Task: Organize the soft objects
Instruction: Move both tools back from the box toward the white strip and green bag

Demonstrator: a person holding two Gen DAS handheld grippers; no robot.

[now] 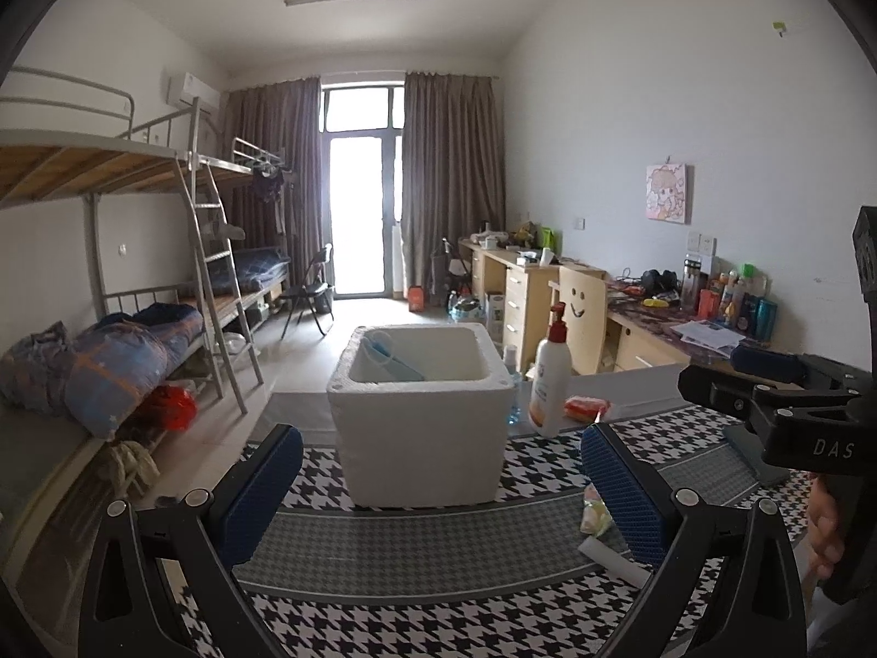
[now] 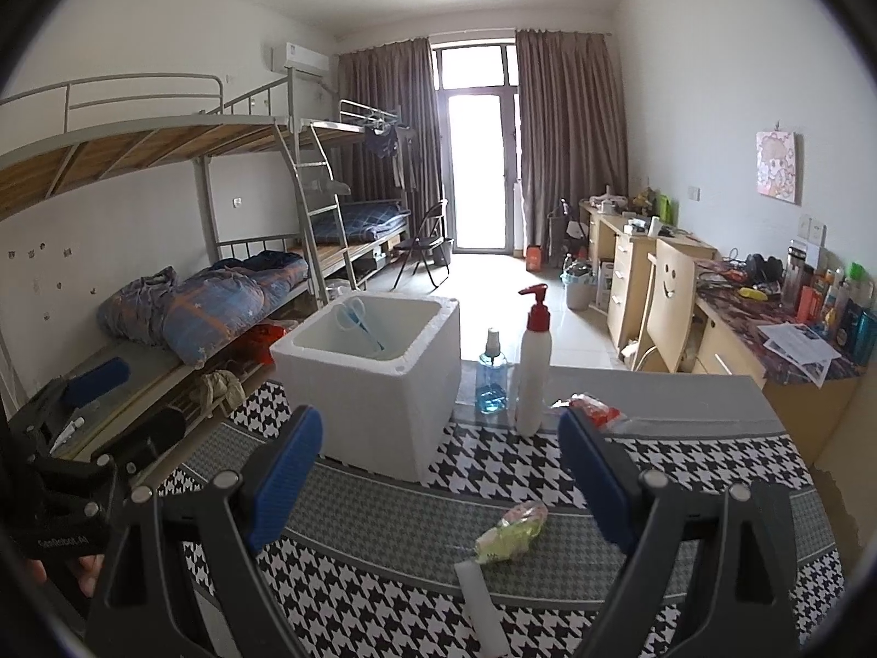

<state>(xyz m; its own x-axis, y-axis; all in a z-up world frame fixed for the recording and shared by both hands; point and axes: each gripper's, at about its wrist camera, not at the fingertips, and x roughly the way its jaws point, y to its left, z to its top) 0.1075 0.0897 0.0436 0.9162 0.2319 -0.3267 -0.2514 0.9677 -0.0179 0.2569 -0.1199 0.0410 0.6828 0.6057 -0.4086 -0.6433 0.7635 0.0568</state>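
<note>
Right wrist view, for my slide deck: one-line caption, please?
Open right gripper above a green packet on the houndstooth cloth, foam box behind.

The foam box stands on the counter; scissors lie in it; two bottles stand right of it; a small packet lies nearer, before a strip.

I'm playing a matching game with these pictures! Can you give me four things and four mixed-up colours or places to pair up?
Things:
1. foam box
2. pump bottle
3. spray bottle
4. green packet

Clues:
A. blue liquid inside
B. lies between the right gripper's open fingers
C. red pump on top
D. holds a blue face mask

Pairs: 1-D, 2-C, 3-A, 4-B
</note>
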